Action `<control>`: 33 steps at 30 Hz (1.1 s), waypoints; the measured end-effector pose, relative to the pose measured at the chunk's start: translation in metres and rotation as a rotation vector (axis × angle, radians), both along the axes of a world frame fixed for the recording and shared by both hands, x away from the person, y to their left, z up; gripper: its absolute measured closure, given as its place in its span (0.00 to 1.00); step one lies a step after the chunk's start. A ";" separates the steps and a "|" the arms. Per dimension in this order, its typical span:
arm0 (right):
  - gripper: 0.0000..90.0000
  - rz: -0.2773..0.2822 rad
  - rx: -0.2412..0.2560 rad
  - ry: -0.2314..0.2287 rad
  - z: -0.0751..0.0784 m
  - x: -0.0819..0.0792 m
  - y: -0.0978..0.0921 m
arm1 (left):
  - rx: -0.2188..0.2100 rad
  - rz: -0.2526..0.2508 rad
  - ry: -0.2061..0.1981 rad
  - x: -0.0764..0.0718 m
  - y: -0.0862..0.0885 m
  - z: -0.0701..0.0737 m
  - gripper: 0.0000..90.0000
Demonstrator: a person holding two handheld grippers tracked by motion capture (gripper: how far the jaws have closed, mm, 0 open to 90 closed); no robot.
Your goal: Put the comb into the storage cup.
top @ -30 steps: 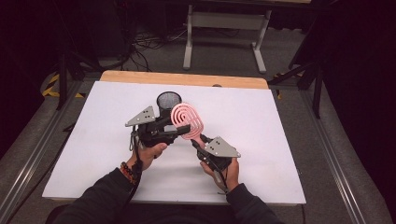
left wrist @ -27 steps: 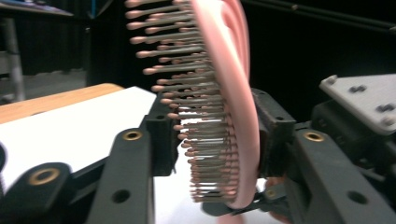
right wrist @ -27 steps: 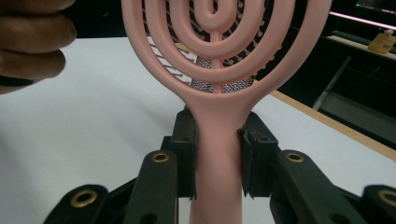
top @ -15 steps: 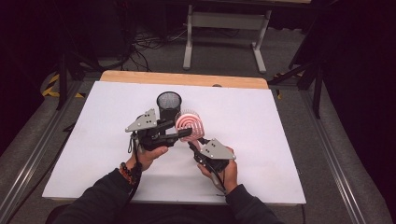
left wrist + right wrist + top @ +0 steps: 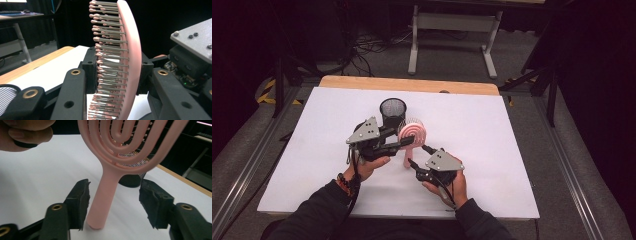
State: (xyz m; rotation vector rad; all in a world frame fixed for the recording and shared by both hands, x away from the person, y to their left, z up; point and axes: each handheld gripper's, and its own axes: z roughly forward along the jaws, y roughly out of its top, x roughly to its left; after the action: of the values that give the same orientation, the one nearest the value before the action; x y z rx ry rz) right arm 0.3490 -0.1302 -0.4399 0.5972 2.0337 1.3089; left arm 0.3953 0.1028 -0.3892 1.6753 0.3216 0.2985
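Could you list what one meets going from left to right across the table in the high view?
Left gripper → pink hairbrush → right gripper. The black mesh cup stands farther back, overlapping the first two.

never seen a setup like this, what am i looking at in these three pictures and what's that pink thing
No robot here: a person holds a two-jaw tool in each hand, and each tool carries its own small camera.

The high view looks down on a white table from above the person. The other two pictures look along each gripper's black jaws.

The pink thing is a hairbrush with a spiral open head and a straight handle. The left gripper has its jaws on either side of the brush head, apparently clamping it; the left gripper view shows the bristles side-on. The right gripper is open, its jaws on either side of the handle without touching it.

Behind the brush stands a black mesh cup.
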 end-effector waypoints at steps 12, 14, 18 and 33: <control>0.28 -0.004 0.024 -0.028 0.006 -0.002 -0.013 | 0.009 0.014 -0.031 -0.002 0.013 0.001 0.70; 0.27 -0.011 0.019 -0.041 0.007 -0.003 -0.015 | 0.006 0.017 -0.022 -0.001 0.015 0.000 0.70; 0.25 -0.018 -0.007 -0.070 0.010 -0.004 -0.019 | 0.009 0.028 -0.012 0.001 0.021 0.000 0.70; 0.21 -0.073 -0.002 -0.142 0.017 -0.011 -0.055 | -0.002 0.068 -0.031 0.005 0.036 0.005 0.70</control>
State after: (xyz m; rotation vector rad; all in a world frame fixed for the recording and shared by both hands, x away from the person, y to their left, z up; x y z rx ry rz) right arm 0.3378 -0.1848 -0.4230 0.5560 1.8806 1.2696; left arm 0.3998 0.1392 -0.3846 1.6579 0.3564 0.3747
